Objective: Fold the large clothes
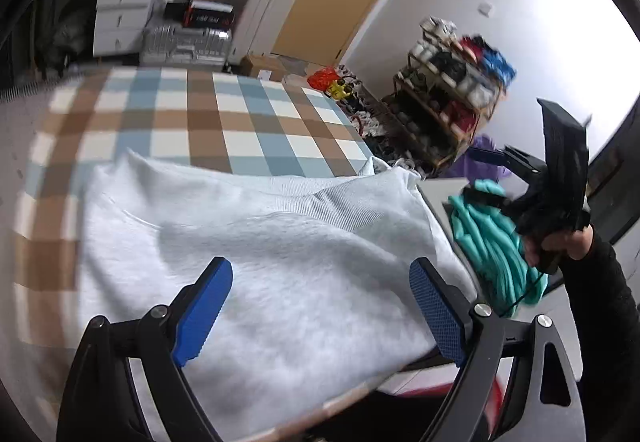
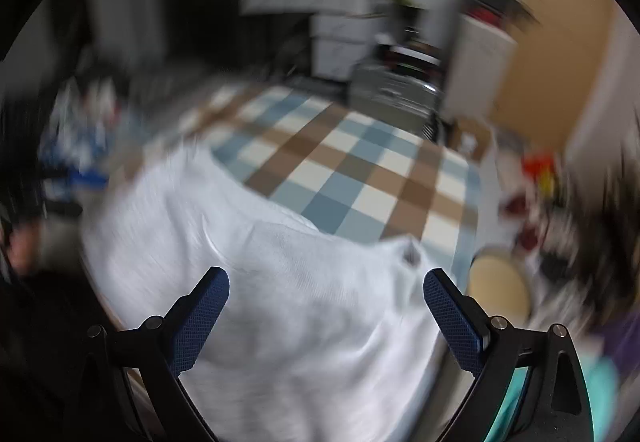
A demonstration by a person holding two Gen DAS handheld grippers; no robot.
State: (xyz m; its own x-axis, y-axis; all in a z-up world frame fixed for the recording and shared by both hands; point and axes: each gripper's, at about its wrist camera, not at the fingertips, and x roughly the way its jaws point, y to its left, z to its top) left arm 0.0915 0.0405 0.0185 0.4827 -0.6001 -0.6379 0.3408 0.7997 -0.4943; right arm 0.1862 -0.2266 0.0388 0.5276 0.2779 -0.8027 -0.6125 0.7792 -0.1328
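Note:
A large white sweatshirt lies folded on a checked tablecloth; its ribbed hem runs across the far side. My left gripper is open and empty just above the near part of the cloth. My right gripper is open and empty above the same sweatshirt. In the left wrist view the right gripper is held up at the right, off the table; its fingertips are hidden there. The right wrist view is blurred.
A teal garment lies heaped on a grey surface at the right of the table. A loaded shoe rack stands by the wall. White drawers and boxes stand behind the table. A round wooden stool is at the right.

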